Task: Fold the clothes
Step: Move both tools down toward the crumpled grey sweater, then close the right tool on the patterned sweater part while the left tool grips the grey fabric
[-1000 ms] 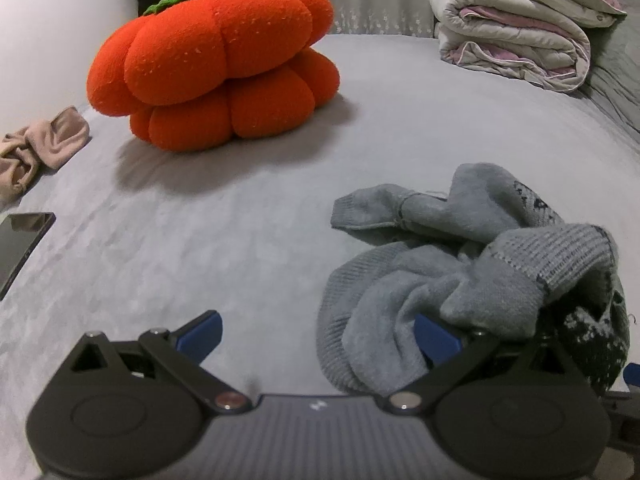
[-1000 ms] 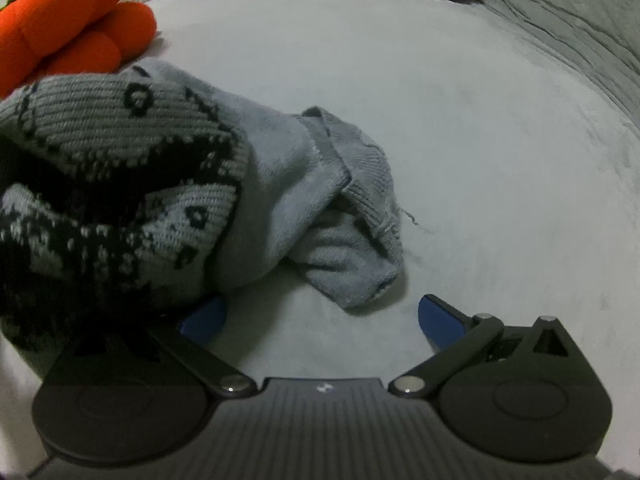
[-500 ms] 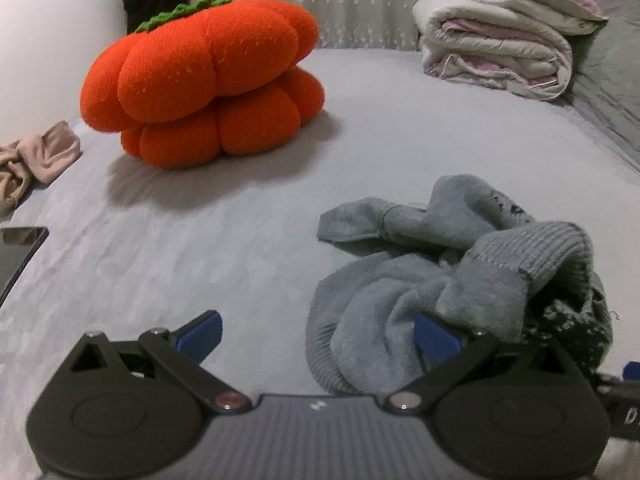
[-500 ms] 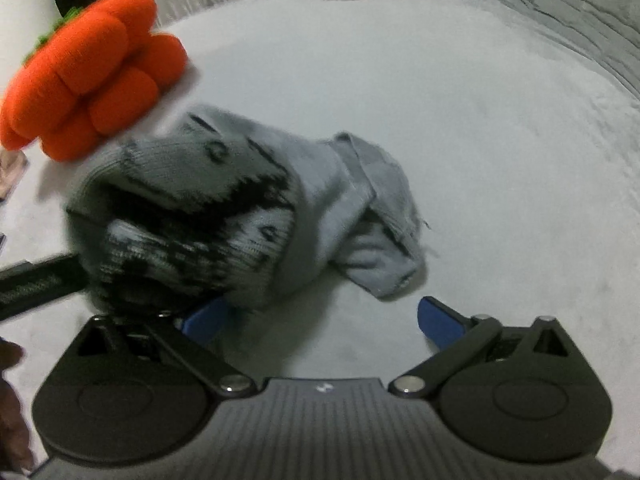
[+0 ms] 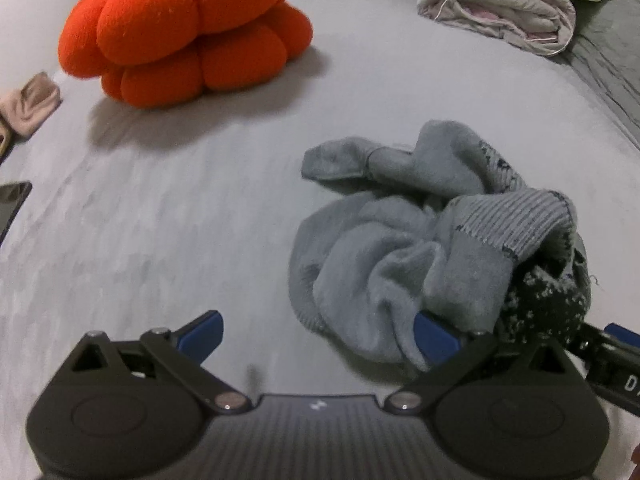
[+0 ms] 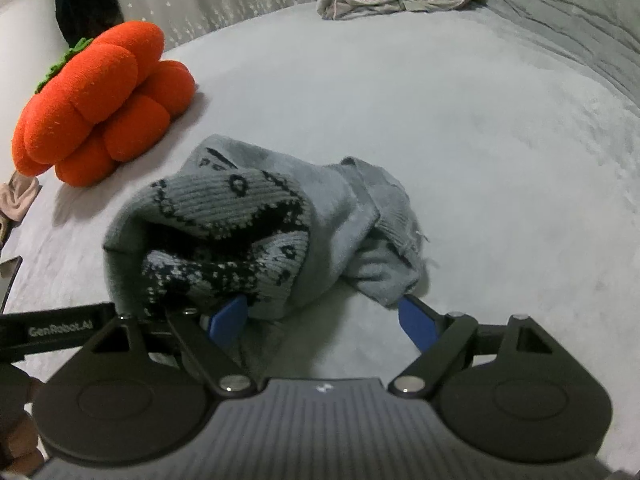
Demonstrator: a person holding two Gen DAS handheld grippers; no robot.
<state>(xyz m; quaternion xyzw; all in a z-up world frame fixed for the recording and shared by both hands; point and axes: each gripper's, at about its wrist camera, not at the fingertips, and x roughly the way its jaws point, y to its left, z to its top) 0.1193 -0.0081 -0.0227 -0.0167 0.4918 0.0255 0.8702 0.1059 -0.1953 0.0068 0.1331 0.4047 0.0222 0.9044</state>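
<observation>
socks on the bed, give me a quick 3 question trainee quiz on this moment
1. True or false: the grey socks lie flat and neatly paired on the bed.
2. Which plush sits at the far left? A) orange pumpkin B) blue whale C) green frog
3. Fill in: both the left gripper and right gripper are ____.

Key: 1 false, they are bunched, one cuff stretched over the other. 2 A, the pumpkin plush. 3 open.

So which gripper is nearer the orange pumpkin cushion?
Left. The left gripper sits left of the socks, on the cushion's side; the right gripper is farther right.
</observation>
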